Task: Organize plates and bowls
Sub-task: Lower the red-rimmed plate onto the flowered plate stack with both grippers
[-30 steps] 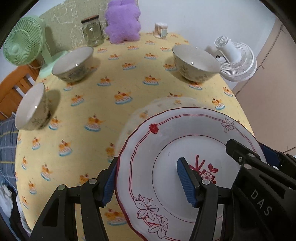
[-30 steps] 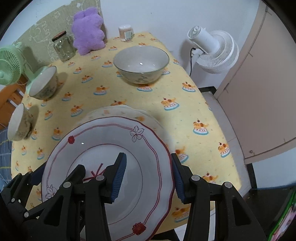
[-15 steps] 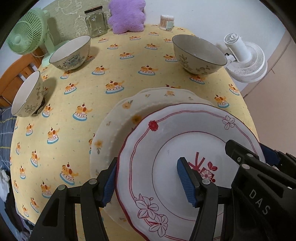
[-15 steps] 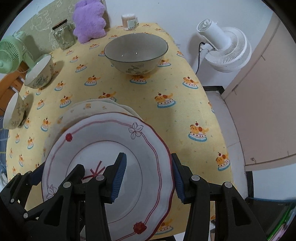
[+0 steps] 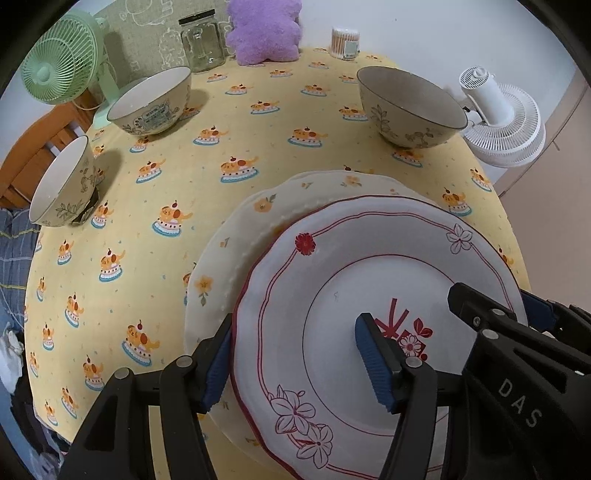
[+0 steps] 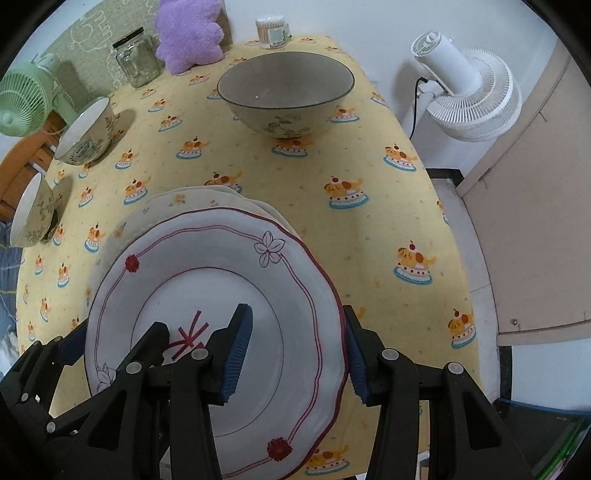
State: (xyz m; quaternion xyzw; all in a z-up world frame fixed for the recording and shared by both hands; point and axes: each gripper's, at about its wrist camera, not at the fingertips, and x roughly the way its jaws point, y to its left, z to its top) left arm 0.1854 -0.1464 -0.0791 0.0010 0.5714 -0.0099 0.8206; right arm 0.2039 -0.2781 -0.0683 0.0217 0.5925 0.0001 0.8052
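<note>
A white plate with a red rim and flower prints (image 5: pixel 332 266) (image 6: pixel 207 288) lies low over a cream plate with orange flowers (image 5: pixel 258 221) (image 6: pixel 184 199), offset toward me. My left gripper (image 5: pixel 295 365) spans its left rim; the jaws are opening, the rim still between the pads. My right gripper (image 6: pixel 295 356) is shut on the plate's right rim. A large floral bowl (image 5: pixel 410 110) (image 6: pixel 284 96) stands behind the plates. Two smaller bowls (image 5: pixel 151 103) (image 5: pixel 62 184) stand at the left.
At the table's far edge stand a glass jar (image 5: pixel 201 44), a purple plush (image 5: pixel 264 29) and a cotton swab tub (image 5: pixel 345 40). A green fan (image 5: pixel 59 70) is at the back left. A white fan (image 6: pixel 469 96) stands off the table's right edge.
Both grippers have sunk with the red-rimmed plate, which has come down close over the cream plate. The bowls have not moved.
</note>
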